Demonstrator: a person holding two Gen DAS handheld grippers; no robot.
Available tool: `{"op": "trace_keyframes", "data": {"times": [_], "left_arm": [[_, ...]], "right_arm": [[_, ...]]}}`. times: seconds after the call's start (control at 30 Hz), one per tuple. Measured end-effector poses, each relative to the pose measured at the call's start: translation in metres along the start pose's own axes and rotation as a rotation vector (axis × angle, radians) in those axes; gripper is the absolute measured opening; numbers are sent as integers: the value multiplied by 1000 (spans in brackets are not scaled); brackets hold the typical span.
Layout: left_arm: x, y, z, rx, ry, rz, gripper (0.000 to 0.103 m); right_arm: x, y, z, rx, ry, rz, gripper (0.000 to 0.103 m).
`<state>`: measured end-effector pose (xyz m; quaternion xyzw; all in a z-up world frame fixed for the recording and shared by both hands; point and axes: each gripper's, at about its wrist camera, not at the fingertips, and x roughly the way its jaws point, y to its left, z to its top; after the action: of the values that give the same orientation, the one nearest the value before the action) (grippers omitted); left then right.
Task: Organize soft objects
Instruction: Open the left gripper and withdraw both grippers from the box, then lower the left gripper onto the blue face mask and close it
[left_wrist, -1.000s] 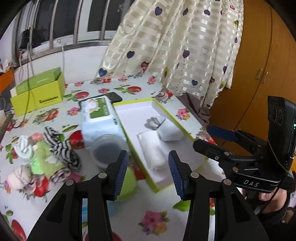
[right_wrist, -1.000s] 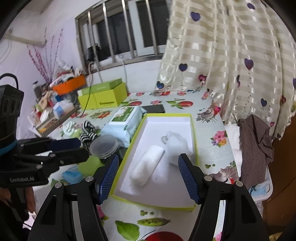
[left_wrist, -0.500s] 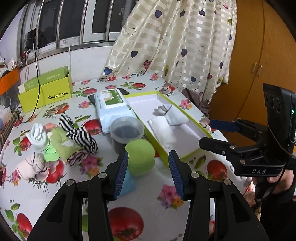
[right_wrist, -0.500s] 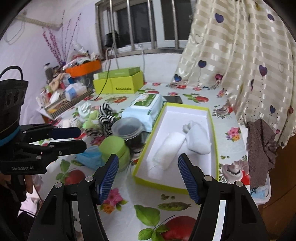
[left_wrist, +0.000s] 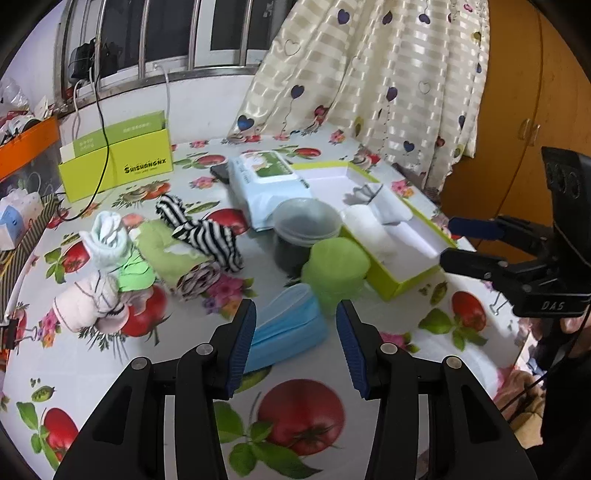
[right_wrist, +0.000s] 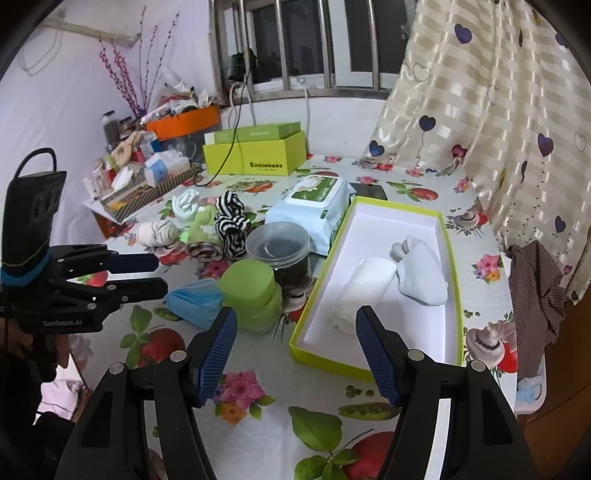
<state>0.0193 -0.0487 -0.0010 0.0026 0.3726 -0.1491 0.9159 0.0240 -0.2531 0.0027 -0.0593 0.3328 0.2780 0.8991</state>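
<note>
In the lime-rimmed white cardboard box (right_wrist: 448, 258) at our two o'clock lie two white rolled socks (right_wrist: 373, 286). More soft, light rolled socks (left_wrist: 199, 236) wait at ten o'clock; we'd pinch mid-roll. Left gripper (left_wrist: 295, 343) and right gripper (right_wrist: 297, 349) gape empty.

We count two white rolled socks (right_wrist: 373, 291) in the one lime-rimmed box (right_wrist: 452, 258), five rolled soft items (left_wrist: 201, 236) loose on the table, one wipes pack (left_wrist: 266, 184), one blue face mask (left_wrist: 288, 325), two lidded jars (left_wrist: 306, 225).
</note>
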Motion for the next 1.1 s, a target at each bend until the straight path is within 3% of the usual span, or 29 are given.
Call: {"op": "trace_keyframes", "data": {"times": [0.4, 0.63, 1.1], "left_arm": [[14, 19, -8, 10, 36, 19, 47], [29, 17, -12, 75, 81, -19, 47], [62, 10, -19, 177, 158, -11, 47]], "right_arm": [[11, 10, 2, -29, 33, 23, 67], [23, 22, 2, -62, 70, 52, 67], [32, 24, 2, -66, 96, 60, 67]]}}
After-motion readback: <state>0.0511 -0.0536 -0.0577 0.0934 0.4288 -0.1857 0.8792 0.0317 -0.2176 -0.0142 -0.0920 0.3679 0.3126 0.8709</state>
